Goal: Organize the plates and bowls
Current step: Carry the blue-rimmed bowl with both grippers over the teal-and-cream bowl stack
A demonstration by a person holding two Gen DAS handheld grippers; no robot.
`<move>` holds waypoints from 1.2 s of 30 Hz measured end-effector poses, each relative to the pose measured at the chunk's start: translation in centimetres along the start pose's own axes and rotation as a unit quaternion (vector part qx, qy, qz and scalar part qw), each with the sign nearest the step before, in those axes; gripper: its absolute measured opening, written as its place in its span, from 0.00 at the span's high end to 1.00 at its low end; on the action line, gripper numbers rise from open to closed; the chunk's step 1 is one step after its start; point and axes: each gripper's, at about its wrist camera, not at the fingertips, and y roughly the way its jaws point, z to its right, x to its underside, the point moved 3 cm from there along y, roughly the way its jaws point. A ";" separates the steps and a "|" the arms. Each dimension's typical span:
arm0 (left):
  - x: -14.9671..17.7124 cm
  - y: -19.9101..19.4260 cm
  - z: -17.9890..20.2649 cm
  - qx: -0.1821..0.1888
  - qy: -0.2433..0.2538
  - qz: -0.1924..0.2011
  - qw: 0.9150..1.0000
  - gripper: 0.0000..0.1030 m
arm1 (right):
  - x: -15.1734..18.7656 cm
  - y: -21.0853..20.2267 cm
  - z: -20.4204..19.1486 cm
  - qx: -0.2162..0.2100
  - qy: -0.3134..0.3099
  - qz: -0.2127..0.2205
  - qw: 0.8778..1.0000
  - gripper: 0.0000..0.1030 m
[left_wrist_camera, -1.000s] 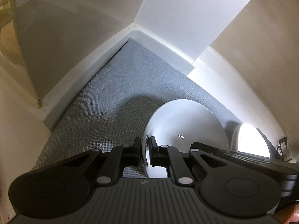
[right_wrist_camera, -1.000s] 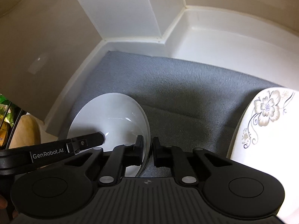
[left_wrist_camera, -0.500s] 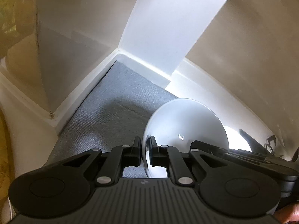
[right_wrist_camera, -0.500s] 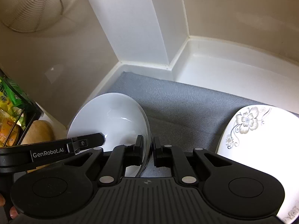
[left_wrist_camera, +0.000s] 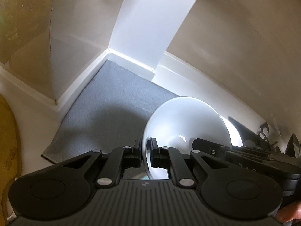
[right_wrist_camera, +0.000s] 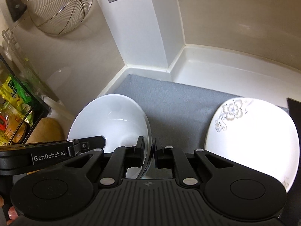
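A plain white bowl [left_wrist_camera: 188, 124] [right_wrist_camera: 112, 118] hangs tilted above the grey mat [left_wrist_camera: 112, 103] [right_wrist_camera: 178, 103]. My left gripper [left_wrist_camera: 145, 150] is shut on its left rim. On the opposite rim my right gripper [right_wrist_camera: 151, 148] is shut as well. Each view shows the other gripper's body reaching in at the bowl's far side. A white plate [right_wrist_camera: 254, 131] with a grey flower pattern lies on the mat to the right of the bowl, and in the left wrist view only a bright sliver of that plate [left_wrist_camera: 235, 133] shows behind the bowl.
A white pillar [right_wrist_camera: 141, 28] stands in the corner behind the mat, with a white ledge [right_wrist_camera: 225, 71] to its right. On the left wall hang a wire strainer [right_wrist_camera: 60, 7] and a cleaver [right_wrist_camera: 13, 1]. A black rack [right_wrist_camera: 37, 111] with food packets stands at the left.
Both grippers have risen and drawn back together with the bowl. The mat and the plate look smaller and lower, and the strainer, the cleaver and the rack have come into view.
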 end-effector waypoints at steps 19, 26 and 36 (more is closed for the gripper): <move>5.6 -0.5 -0.2 0.002 0.038 -0.054 0.998 0.92 | 6.3 -1.6 -0.6 0.006 0.014 -0.048 0.999 0.89; 6.3 -0.3 0.2 -0.001 0.052 -0.064 0.997 0.92 | 7.1 -1.4 -0.2 0.007 0.019 -0.054 0.998 0.89; 6.6 0.1 -0.1 -0.002 0.053 -0.075 0.996 0.92 | 7.4 -0.9 -0.1 0.007 0.021 -0.063 0.998 0.89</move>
